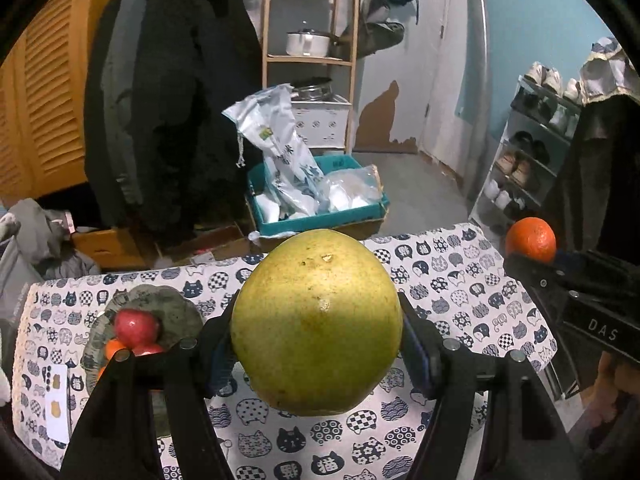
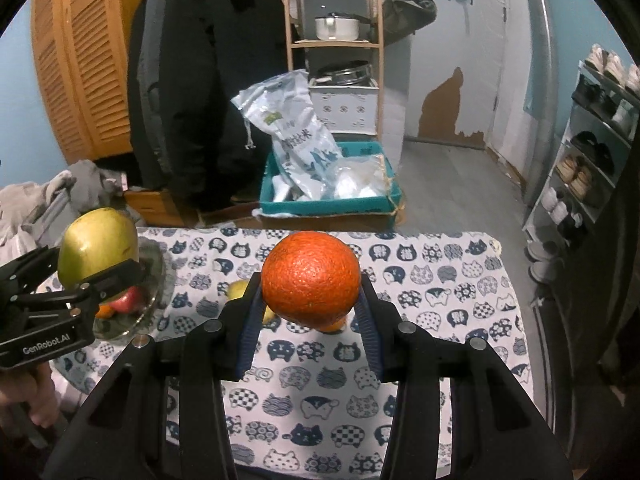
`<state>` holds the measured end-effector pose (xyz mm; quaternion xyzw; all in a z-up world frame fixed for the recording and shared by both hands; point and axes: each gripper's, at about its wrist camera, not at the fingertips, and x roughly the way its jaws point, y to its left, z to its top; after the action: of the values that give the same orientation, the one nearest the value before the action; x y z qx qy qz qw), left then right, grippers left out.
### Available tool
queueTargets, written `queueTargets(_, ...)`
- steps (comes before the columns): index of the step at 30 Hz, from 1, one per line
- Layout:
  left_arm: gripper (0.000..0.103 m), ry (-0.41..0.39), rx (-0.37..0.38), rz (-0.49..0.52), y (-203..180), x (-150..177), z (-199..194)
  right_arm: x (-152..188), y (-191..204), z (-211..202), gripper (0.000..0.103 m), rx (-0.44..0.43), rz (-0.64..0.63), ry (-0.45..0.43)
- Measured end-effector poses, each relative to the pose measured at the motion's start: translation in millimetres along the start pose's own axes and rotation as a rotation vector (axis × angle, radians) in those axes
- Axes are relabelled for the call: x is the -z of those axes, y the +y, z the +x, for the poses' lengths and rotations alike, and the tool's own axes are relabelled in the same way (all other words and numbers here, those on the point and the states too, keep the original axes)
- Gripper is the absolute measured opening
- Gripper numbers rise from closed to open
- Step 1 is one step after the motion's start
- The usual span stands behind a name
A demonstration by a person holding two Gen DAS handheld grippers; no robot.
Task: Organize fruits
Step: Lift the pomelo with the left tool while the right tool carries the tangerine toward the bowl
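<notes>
My left gripper [image 1: 318, 344] is shut on a large yellow-green pomelo [image 1: 316, 320], held above the table with the cat-print cloth [image 1: 460, 288]. My right gripper [image 2: 310, 304] is shut on an orange [image 2: 311, 276], also lifted over the cloth. In the left wrist view the orange [image 1: 530, 239] and the right gripper show at the right edge. In the right wrist view the pomelo [image 2: 98, 252] shows at the left. A grey-green plate [image 1: 160, 304] at the table's left holds a red apple [image 1: 136, 326] and small orange fruit. A yellow fruit [image 2: 240, 290] and another small orange one lie on the cloth behind the right fingers.
Beyond the table's far edge stand a teal bin [image 2: 332, 200] with white bags, a wooden shelf [image 2: 334, 44] with pots, a hanging black coat [image 2: 204, 80] and a shoe rack [image 2: 588, 160] at the right. A person's hand [image 2: 28, 396] grips the left tool.
</notes>
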<state>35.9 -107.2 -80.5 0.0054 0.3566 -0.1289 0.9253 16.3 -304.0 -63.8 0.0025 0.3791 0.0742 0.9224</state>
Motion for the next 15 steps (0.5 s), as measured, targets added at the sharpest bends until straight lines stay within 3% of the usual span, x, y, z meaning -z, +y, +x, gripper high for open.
queueTargets(15, 0.071, -0.017, -0.082, -0.077, 54.9, 7.2, -17.9, -25.7, 59.5, 19.4, 0.043, -0.084, -0.061, 0.01)
